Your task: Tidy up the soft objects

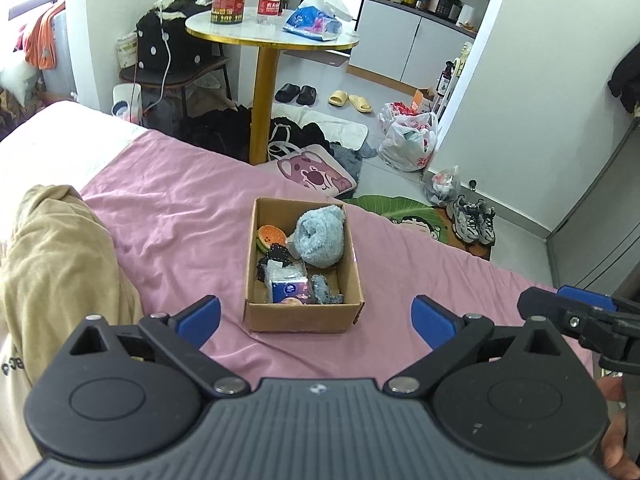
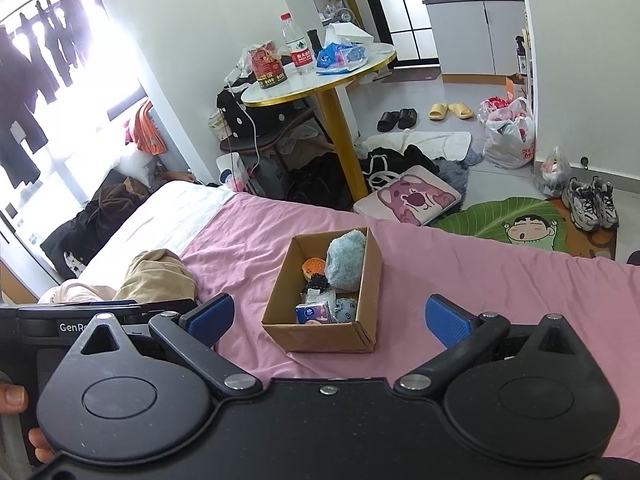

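Observation:
An open cardboard box (image 1: 304, 317) (image 2: 320, 338) sits on the pink bedsheet. Inside lie a fluffy blue plush (image 1: 320, 237) (image 2: 345, 261), a burger-shaped toy (image 1: 271, 237) (image 2: 313, 267), a black knobbly item (image 1: 275, 255), a tissue pack (image 1: 289, 289) (image 2: 309, 313) and a small grey-blue soft piece (image 1: 325, 290) (image 2: 345, 307). My left gripper (image 1: 316, 320) hangs open just short of the box, with nothing between its fingers. My right gripper (image 2: 330, 318) is open too, near the box's front wall, and also shows at the right edge of the left wrist view (image 1: 576, 312).
A beige garment (image 1: 60, 264) (image 2: 156, 276) lies bunched on the bed to the left. Beyond the bed's far edge stand a round gold-legged table (image 1: 272, 36) with bottles, bags, slippers, shoes and a pink tote (image 1: 316, 174) on the floor.

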`<state>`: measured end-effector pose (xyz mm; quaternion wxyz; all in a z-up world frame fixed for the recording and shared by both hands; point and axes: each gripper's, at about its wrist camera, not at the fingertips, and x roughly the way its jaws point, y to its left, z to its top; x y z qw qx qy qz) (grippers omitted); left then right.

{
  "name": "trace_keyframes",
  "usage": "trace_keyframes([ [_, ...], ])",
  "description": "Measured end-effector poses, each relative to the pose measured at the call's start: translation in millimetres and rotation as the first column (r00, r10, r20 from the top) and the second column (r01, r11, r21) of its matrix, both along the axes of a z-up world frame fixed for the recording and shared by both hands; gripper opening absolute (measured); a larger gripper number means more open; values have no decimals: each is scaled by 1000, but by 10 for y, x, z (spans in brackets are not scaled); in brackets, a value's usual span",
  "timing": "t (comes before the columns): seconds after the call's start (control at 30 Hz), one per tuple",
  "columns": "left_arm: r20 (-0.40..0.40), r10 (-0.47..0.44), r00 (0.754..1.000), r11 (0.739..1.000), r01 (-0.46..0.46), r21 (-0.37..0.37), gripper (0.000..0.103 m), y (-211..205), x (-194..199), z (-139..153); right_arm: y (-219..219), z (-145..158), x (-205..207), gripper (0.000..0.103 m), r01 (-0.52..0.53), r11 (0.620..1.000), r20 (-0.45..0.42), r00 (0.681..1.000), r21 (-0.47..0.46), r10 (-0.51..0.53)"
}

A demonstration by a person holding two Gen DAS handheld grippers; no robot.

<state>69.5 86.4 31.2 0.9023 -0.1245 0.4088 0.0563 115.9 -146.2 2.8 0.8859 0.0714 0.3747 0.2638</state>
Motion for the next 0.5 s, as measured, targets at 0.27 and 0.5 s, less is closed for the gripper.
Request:
trace_keyframes([
  [0.27, 10, -10, 1000, 1000, 10, 11, 101, 1, -124, 58, 1, 70, -116, 103, 0, 1000, 19, 1000, -26, 1],
  [0.5, 13, -30, 999, 999, 30, 23, 101, -18, -220, 81, -17, 117, -226, 103, -3, 999, 35, 999, -36, 5],
])
